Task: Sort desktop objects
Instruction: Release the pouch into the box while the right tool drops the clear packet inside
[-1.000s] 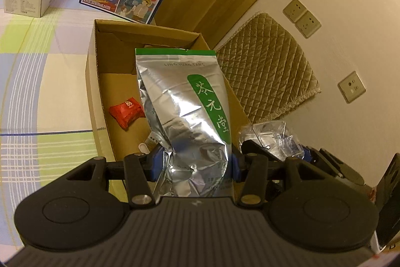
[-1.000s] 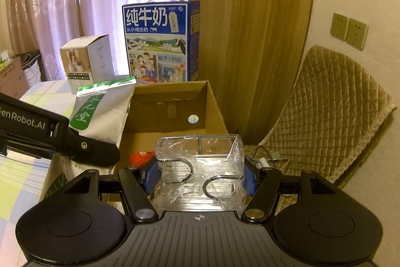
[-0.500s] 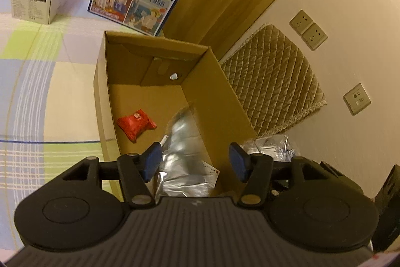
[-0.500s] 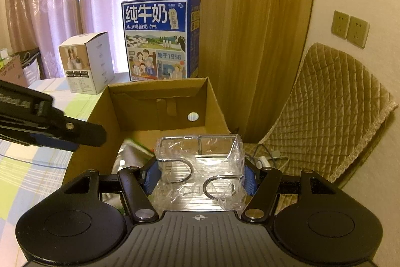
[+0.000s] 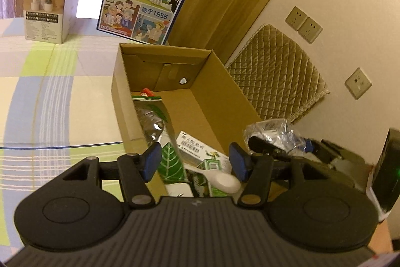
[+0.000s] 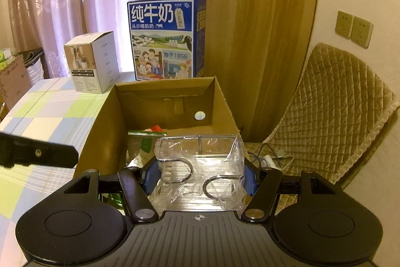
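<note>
Silver foil tea pouch [image 5: 153, 120] now lies along the brown cardboard box's [image 5: 120, 101] left wall, released by the empty left gripper [image 5: 195, 164], while the right gripper [image 6: 200, 177] grasps the clear-wrapped hook rack [image 6: 200, 162].

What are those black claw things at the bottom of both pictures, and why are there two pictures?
Each black claw is a gripper that a person holds, one in each hand, with a camera on it looking forward along its two fingers. So one picture is the left gripper's view and the other is the right gripper's view. Both look at a cardboard box on a table with a checked cloth. Inside the box lie a silver tea bag, a small red packet, a white spoon and some small packs. The left gripper is open and holds nothing. The right gripper is squeezing a clear plastic pack of metal hooks. Behind the box stand a blue milk carton and a white box.
</note>
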### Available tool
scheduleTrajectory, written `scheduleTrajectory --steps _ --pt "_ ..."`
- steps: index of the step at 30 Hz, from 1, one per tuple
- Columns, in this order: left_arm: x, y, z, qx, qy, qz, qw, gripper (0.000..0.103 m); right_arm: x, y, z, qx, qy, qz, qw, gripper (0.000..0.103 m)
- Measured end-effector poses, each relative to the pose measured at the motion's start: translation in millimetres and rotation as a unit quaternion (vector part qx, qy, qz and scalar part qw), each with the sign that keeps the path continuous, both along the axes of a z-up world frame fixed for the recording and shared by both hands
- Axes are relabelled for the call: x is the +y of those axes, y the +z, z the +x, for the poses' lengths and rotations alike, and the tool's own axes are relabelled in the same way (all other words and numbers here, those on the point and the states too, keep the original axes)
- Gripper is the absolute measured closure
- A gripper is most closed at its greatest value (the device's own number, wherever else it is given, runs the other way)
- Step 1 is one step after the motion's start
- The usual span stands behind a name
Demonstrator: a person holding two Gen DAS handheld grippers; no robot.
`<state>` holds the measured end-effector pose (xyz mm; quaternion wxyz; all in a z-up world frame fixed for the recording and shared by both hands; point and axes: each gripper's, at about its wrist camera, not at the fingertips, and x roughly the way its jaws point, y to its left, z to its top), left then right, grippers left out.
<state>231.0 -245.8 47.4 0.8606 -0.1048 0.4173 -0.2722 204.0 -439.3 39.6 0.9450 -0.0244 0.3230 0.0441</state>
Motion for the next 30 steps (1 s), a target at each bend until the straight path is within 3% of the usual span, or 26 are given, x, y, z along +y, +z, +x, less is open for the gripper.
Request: scheduleTrajectory --steps 11,22,30 --pt "8.6 -3.8 -17.0 -0.021 -0.002 0.039 0.9990 0.048 6.0 1.0 1.8 0.002 0.005 0.005 1.000 0.041" --pt "8.3 -11.7 -26.7 -0.061 -0.013 0.107 0.9923 0.032 9.2 -2.9 12.1 0.011 0.011 0.011 1.000 0.041" --pt "5.9 -15.1 -26.2 -0.071 -0.019 0.116 0.9906 0.019 11.8 -7.7 33.5 0.021 0.023 0.004 1.000 0.041"
